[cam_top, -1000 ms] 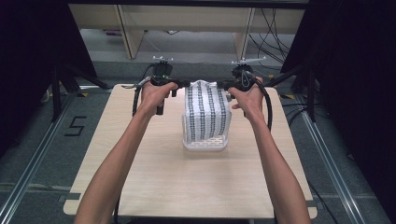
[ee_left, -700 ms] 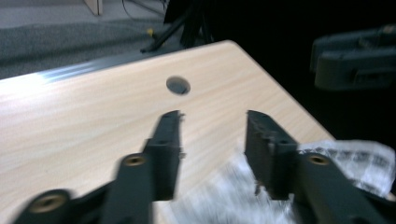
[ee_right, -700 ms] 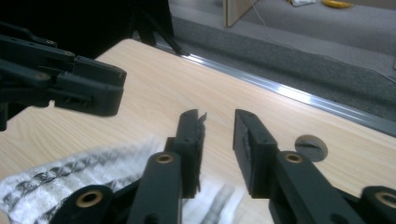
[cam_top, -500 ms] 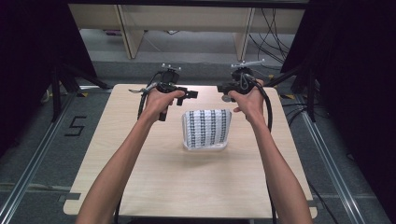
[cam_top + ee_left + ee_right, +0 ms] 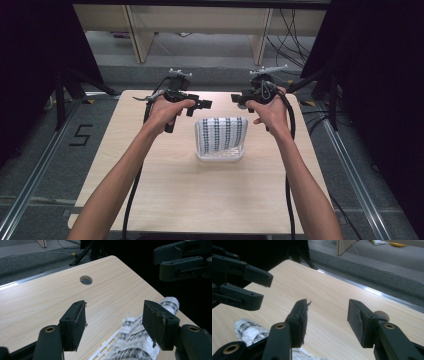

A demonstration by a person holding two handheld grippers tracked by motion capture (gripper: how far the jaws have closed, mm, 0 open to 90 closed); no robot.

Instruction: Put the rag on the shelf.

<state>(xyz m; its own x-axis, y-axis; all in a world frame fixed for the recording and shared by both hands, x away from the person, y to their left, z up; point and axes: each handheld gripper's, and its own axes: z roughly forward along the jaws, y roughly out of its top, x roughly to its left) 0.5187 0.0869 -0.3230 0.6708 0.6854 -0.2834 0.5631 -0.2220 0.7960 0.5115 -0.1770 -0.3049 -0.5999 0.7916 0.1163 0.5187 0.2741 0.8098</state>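
The left tool (image 5: 204,105) and right tool (image 5: 236,98) are hovering wide open, facing each other, with the patterned cloth (image 5: 221,135) in its basket (image 5: 220,157) lying just below them.

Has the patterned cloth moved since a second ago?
Yes. The patterned cloth has dropped from between the raised grippers into the white basket, no longer stretched up toward the table's far edge.

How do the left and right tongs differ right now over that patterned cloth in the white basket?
The left tongs sit nearer the patterned cloth; the right tongs sit slightly farther back. The left tongs point right and the right tongs point left, tips facing. Both are open, hold nothing, and are apart from the cloth in the white basket.
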